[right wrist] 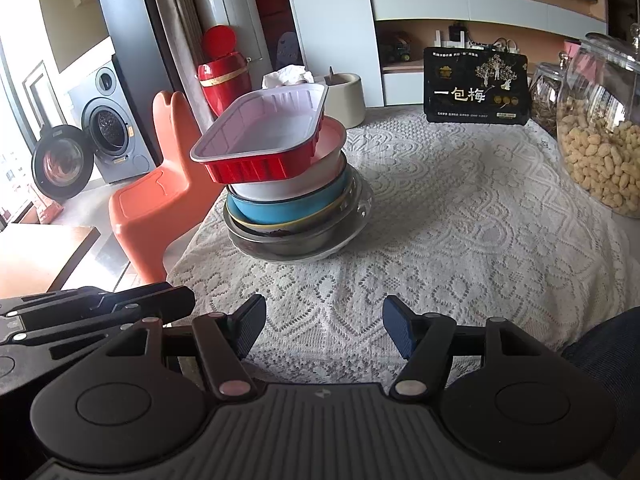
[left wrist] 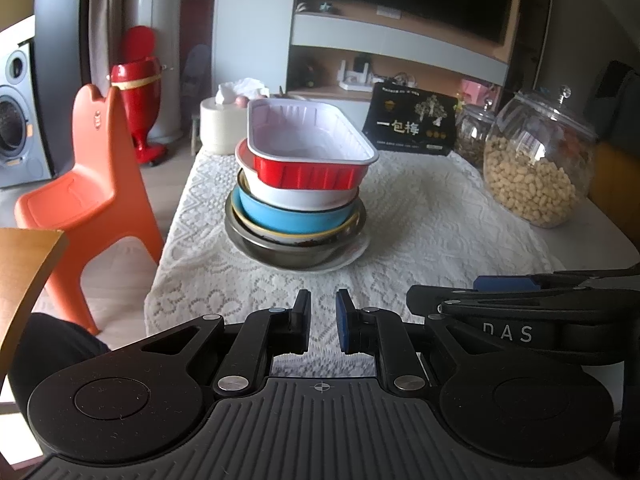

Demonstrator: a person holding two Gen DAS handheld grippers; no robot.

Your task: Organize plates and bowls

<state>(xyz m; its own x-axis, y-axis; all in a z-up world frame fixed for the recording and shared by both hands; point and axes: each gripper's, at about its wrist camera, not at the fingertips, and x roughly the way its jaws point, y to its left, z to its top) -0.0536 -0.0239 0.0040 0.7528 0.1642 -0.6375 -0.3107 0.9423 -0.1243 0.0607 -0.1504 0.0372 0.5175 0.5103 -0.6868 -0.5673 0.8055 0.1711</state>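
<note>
A stack of dishes stands on the lace-covered table [left wrist: 420, 216]. On top is a red foil tray [left wrist: 310, 148] with a white inside, tilted. Under it are a white bowl [left wrist: 304, 197], a blue bowl [left wrist: 292, 220], a yellow-rimmed bowl, a steel bowl [left wrist: 288, 254] and a white plate [left wrist: 352, 256]. The same stack shows in the right wrist view, with the red tray [right wrist: 260, 142] overhanging to the left. My left gripper [left wrist: 323, 320] is near the table's front edge, its jaws a narrow gap apart and empty. My right gripper [right wrist: 324, 330] is open and empty, short of the stack.
Two glass jars [left wrist: 536, 156] stand at the right of the table, a black box [left wrist: 412, 126] at the back, and a paper roll [left wrist: 222, 124] at the back left. An orange chair [left wrist: 96, 184] stands left of the table. A wooden table corner [left wrist: 24, 264] is at the left.
</note>
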